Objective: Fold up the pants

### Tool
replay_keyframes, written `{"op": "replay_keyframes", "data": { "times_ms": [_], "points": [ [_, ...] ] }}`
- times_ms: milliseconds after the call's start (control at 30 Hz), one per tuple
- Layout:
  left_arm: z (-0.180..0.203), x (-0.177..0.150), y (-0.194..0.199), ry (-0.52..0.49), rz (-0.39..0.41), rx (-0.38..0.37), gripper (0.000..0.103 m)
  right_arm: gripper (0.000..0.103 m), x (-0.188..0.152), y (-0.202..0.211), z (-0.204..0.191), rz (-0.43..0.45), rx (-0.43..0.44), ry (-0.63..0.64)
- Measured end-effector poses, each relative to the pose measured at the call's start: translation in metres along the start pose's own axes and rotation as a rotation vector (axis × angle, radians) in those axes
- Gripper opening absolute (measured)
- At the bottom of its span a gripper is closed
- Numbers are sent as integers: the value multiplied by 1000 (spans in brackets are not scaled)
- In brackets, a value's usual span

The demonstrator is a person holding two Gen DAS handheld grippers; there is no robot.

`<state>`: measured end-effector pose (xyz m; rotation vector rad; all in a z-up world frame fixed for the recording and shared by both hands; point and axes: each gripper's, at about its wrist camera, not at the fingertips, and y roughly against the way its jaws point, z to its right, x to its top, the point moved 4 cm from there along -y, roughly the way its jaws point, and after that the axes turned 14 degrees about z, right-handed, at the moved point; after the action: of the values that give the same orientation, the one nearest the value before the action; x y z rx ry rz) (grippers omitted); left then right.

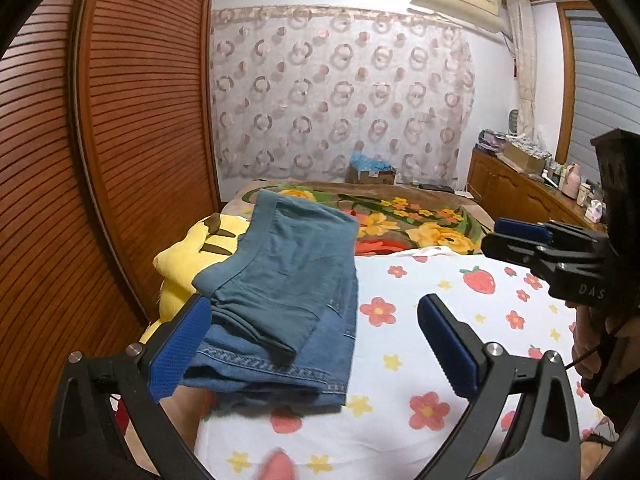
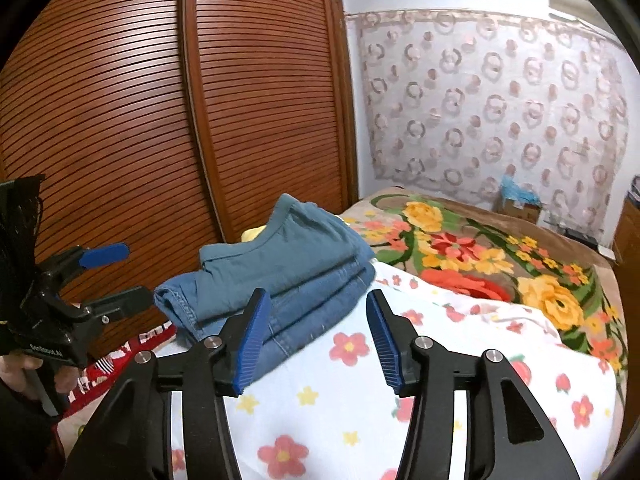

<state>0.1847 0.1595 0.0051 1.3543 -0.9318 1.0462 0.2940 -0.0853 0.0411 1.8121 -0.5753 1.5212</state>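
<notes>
Two hand-held grippers, both tilted down over the bed. Left gripper [image 1: 314, 344] spread wide with nothing pinched, its left pad beside the edge of the folded stack. Right gripper [image 2: 314, 338] also parted and empty, just short of the stack. Two folded garments piled: teal pants [image 2: 280, 256] on top, denim jeans [image 2: 296, 312] beneath, resting on the flowered strawberry sheet [image 1: 420, 352] near the yellow plush toy [image 1: 192, 256] and the louvered wooden wardrobe doors [image 2: 160, 100].
</notes>
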Motion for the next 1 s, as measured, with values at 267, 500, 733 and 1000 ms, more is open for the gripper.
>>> {"op": "replay_keyframes", "data": {
  "times_ms": [267,500,733,1000],
  "points": [
    [37,-3,30,1,9,-72,103,54,-12,55,-16,16,-89,-14],
    [74,-7,55,-35,21,-120,103,55,-23,111,-30,39,-199,-26],
    [98,-8,80,-31,37,-156,103,55,-22,152,-58,61,-285,-30],
    [123,-4,98,-36,43,-199,103,61,-18,184,-80,97,-363,-32]
  ]
}}
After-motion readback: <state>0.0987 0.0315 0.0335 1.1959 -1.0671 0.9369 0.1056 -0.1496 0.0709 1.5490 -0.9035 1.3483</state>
